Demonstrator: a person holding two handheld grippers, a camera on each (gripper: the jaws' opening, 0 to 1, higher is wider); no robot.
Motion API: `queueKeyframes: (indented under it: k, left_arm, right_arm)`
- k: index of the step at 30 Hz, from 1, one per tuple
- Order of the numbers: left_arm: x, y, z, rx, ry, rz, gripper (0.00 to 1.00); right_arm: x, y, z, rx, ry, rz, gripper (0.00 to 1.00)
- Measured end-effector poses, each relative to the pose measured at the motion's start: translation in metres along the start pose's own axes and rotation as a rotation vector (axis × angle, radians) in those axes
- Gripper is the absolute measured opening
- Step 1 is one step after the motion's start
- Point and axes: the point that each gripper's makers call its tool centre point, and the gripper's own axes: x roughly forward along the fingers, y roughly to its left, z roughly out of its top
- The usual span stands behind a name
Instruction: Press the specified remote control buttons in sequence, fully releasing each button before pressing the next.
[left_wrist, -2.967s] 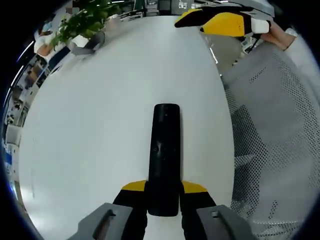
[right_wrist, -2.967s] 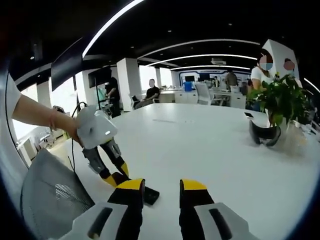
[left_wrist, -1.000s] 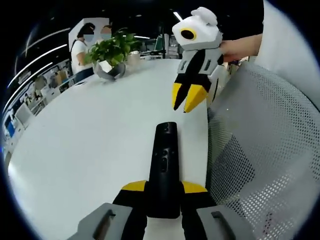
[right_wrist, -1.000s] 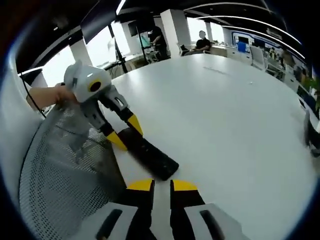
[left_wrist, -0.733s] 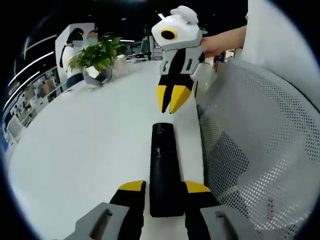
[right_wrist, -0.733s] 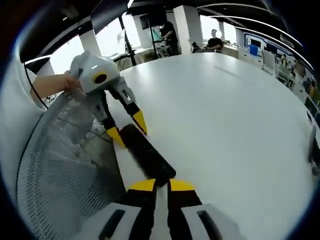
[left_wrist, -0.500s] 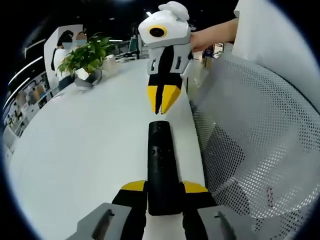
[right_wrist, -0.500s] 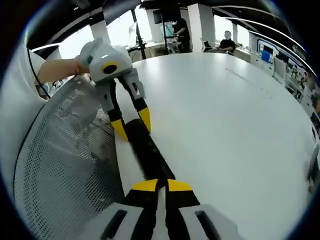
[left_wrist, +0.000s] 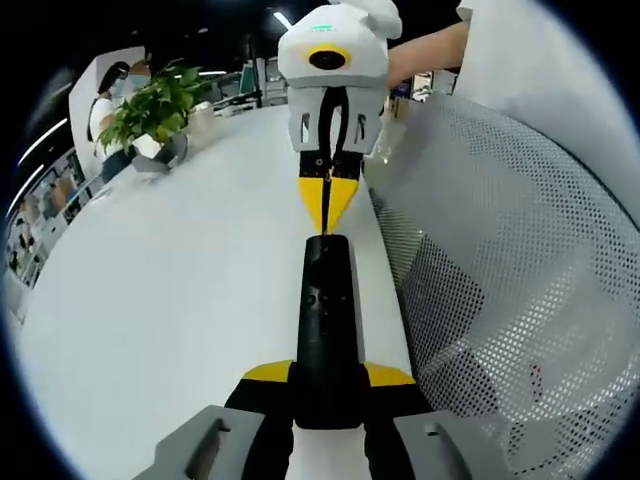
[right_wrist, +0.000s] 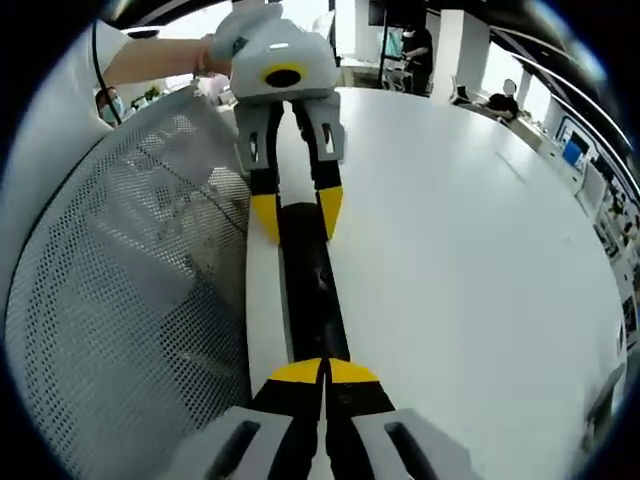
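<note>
A long black remote lies on the white table close to its edge. My left gripper is shut on its near end, one yellow tip on each side. My right gripper comes in from the top, shut, with its joined yellow tips down at the remote's far end. In the right gripper view the remote runs straight ahead from my shut right gripper. At the other end the left gripper grips it. I cannot tell which button lies under the tips.
A grey mesh chair back stands right beside the table edge and the remote, and again in the right gripper view as the chair back. A potted plant sits far back on the table, with people behind it.
My right gripper has shut its jaws and swung into line with the remote, its tips coming down onto the remote's end. The left gripper has kept its hold.
</note>
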Motion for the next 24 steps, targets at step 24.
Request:
queueKeyframes:
  k: [24]
  left_arm:
    - [0.0018,0.0008,0.0014,-0.082,0.095,0.075,0.24]
  right_arm:
    - [0.0077,-0.0035,0.0061,-0.138,0.111,0.001,0.0]
